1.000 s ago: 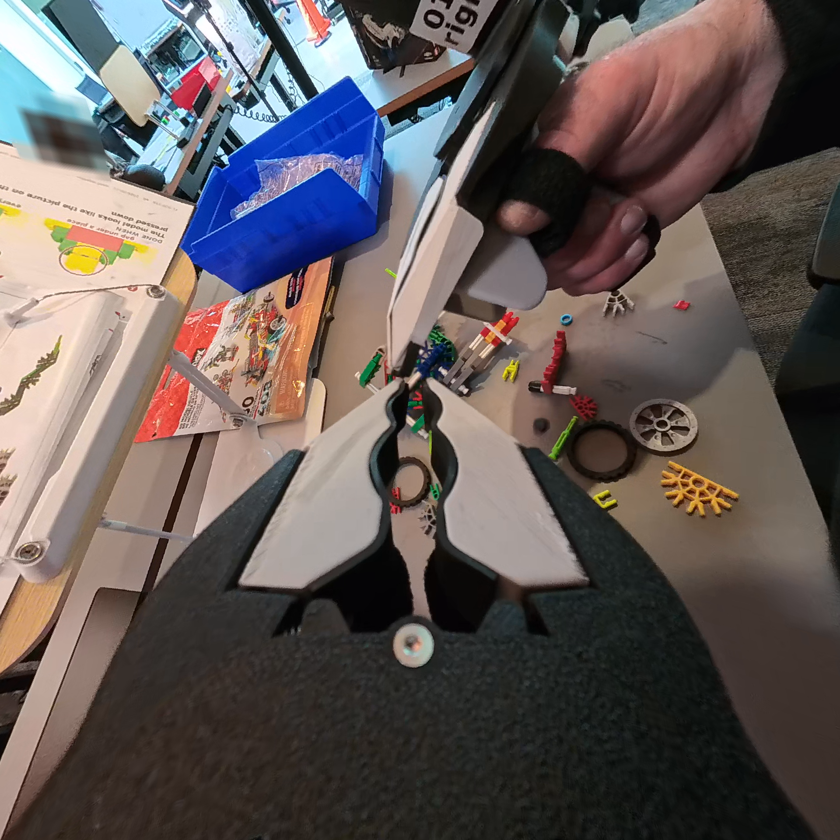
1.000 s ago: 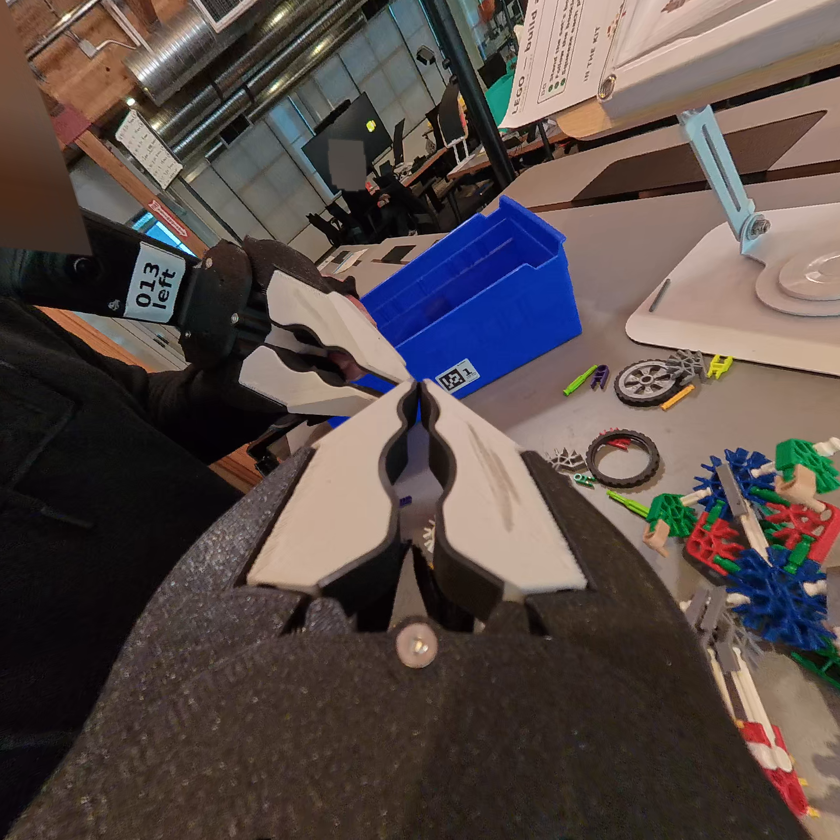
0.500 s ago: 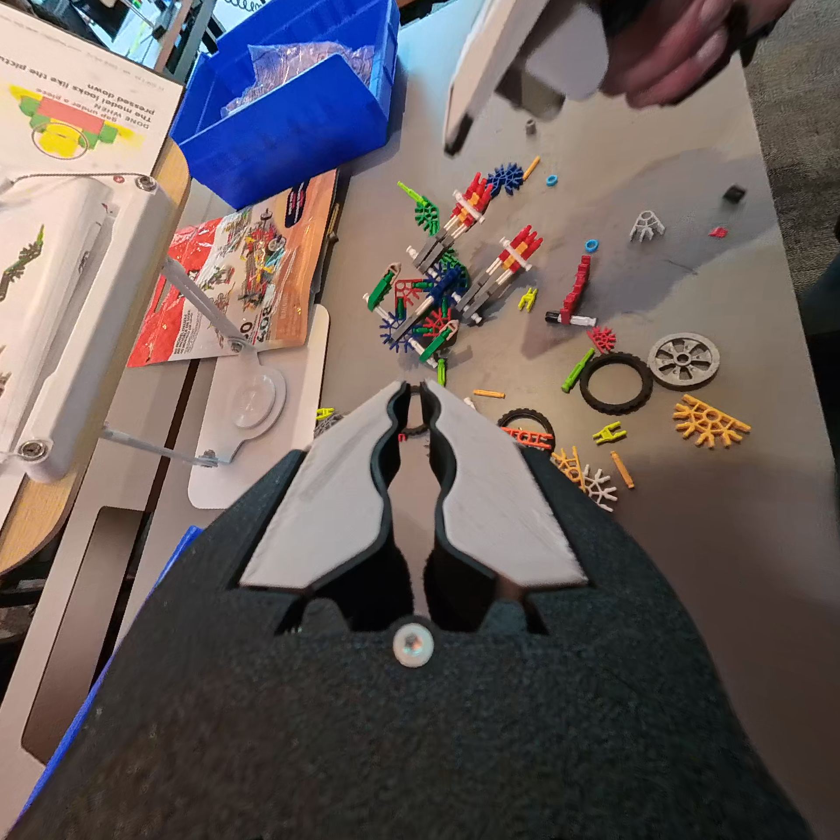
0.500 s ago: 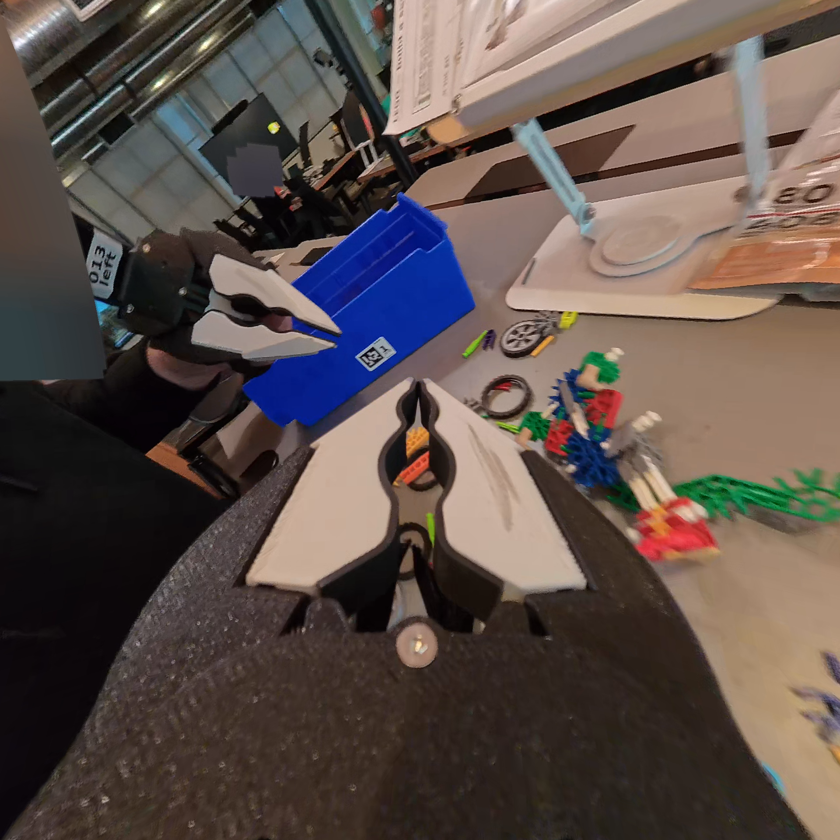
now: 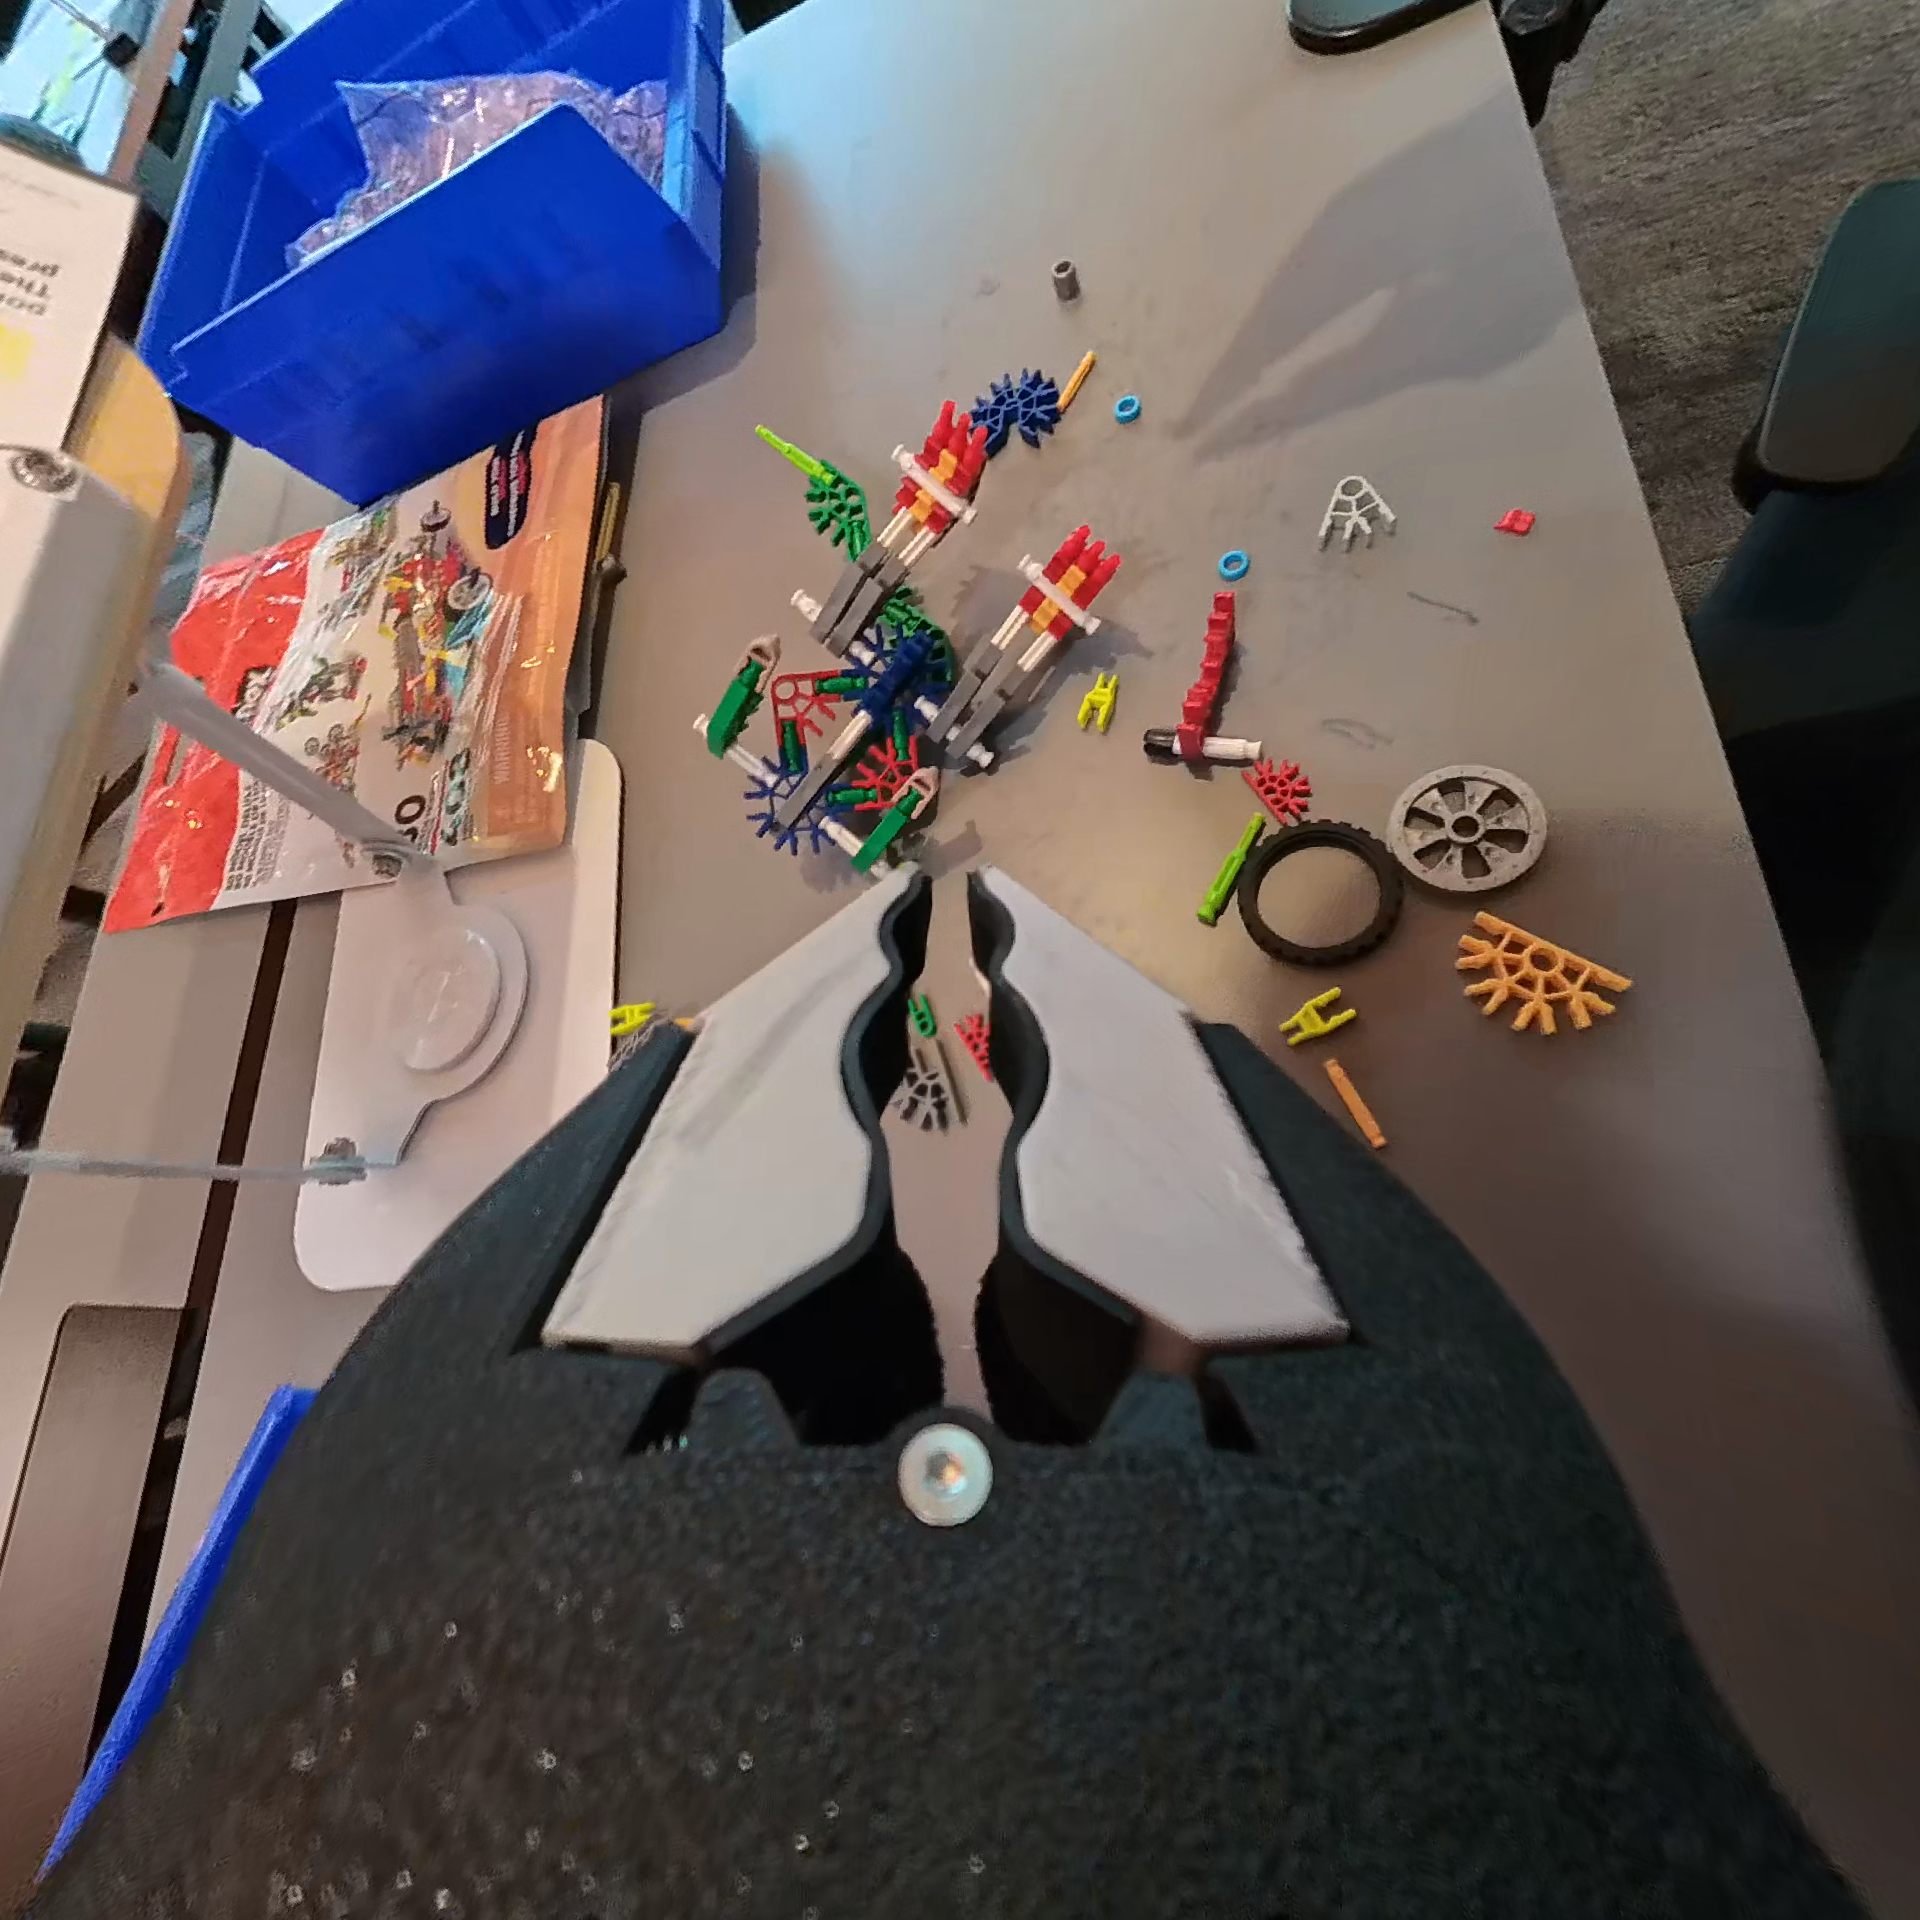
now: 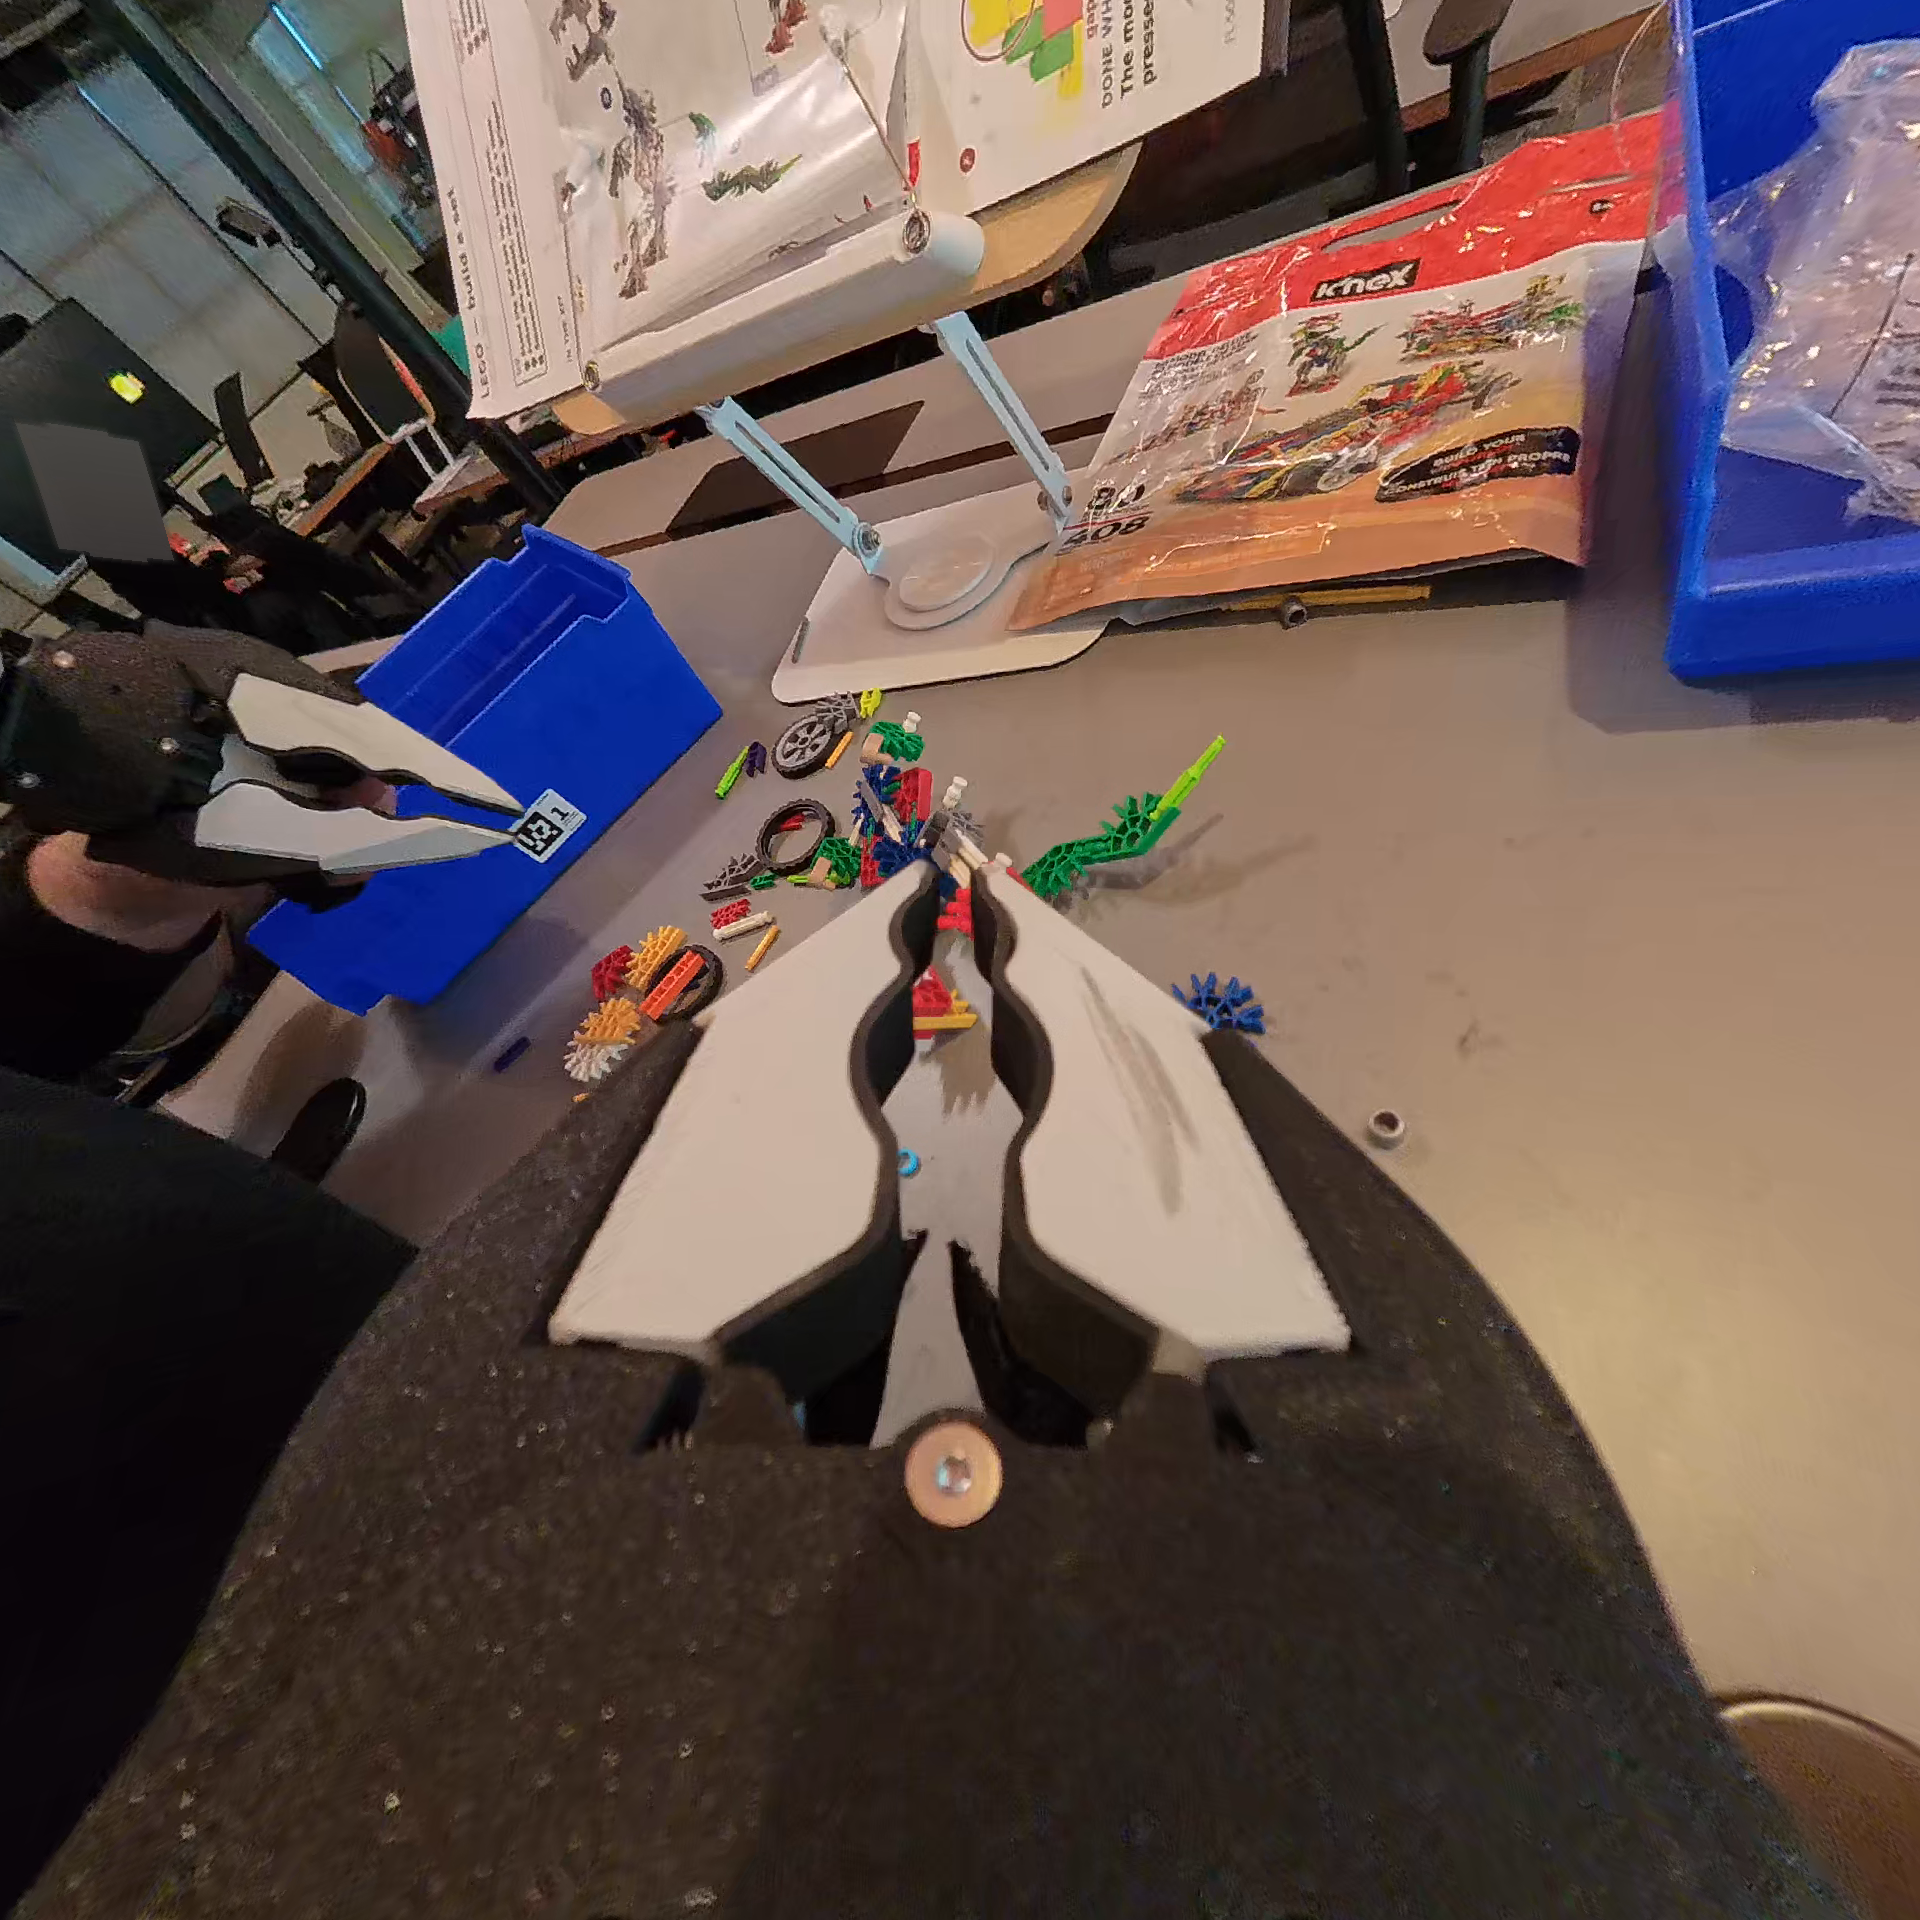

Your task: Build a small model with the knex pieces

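My left gripper (image 5: 945, 881) is slightly open and empty above the grey table (image 5: 1195, 208), its tips just short of a pile of coloured rod-and-connector toy pieces (image 5: 883, 707). Small grey and red connectors (image 5: 940, 1060) lie on the table below its fingers. It also shows at the left of the right wrist view (image 6: 511, 821), in front of a blue bin (image 6: 520, 769). My right gripper (image 6: 951, 875) is slightly open and empty, above the table, pointing at the same pile (image 6: 904, 821). A red and yellow piece (image 6: 940, 1003) lies on the table under its fingers.
A black tyre (image 5: 1317, 891), grey wheel (image 5: 1467, 828) and orange connector (image 5: 1538, 971) lie to the right. A blue bin with plastic bags (image 5: 447, 281), a printed toy bag (image 5: 364, 665) and a white stand base (image 5: 436, 1018) are on the left. A green piece (image 6: 1112, 831) lies beyond the pile.
The two grippers have drawn apart; the right gripper and hand have left the left wrist view. Both have pulled back from the pile. The right gripper's tips, touching before, now show a small gap.
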{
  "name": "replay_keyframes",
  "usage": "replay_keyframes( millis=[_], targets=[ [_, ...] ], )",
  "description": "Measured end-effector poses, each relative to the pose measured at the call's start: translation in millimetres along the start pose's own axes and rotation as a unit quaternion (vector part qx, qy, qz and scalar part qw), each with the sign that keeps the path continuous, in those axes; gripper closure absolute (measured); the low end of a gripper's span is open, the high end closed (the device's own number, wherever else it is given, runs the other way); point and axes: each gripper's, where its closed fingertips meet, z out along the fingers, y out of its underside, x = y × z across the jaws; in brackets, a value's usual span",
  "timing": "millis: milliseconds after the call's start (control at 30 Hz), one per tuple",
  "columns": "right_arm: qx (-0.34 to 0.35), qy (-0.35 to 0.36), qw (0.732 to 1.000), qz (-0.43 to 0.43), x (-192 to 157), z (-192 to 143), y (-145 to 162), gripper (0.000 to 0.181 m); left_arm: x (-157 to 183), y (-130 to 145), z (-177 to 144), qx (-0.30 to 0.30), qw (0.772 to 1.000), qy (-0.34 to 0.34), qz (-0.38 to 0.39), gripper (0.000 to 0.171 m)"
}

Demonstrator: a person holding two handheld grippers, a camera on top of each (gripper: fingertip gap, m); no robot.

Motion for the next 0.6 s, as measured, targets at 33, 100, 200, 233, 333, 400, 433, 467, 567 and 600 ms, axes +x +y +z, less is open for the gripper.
replay_keyframes(
  millis=[33,100,200,233,333,400,433,467,567,600],
  targets=[
    [0.001,0.002,1.000,-0.002,-1,-3,1,0.173,2,-2,2,-0.001,1.000,0.005,0.002,0.166],
    [0.008,0.007,1.000,-0.008,-5,-10,2,0.173,6,-8,5,0.001,1.000,0.013,0.008,0.165],
    [0.028,0.019,0.999,-0.008,-10,-28,5,0.173,17,-16,7,0.005,0.999,0.029,0.018,0.163],
    [0.036,0.025,0.999,-0.006,-12,-36,7,0.173,22,-17,8,0.005,0.999,0.034,0.023,0.163],
    [0.058,0.044,0.997,0.007,-19,-60,19,0.173,37,-20,7,0.003,0.998,0.046,0.039,0.161],
    [0.069,0.054,0.996,0.011,-27,-76,29,0.173,48,-21,4,0.003,0.998,0.052,0.045,0.160],
    [0.073,0.058,0.996,0.013,-32,-84,34,0.173,53,-21,3,0.000,0.998,0.054,0.046,0.159],
    [0.077,0.062,0.995,0.014,-36,-91,38,0.173,58,-21,1,-0.001,0.997,0.055,0.047,0.159],
    [0.086,0.068,0.994,0.018,-48,-108,52,0.173,72,-19,-4,-0.009,0.997,0.055,0.049,0.157],
    [0.090,0.071,0.993,0.018,-51,-113,55,0.172,76,-18,-5,-0.012,0.997,0.055,0.049,0.156]
  ],
)
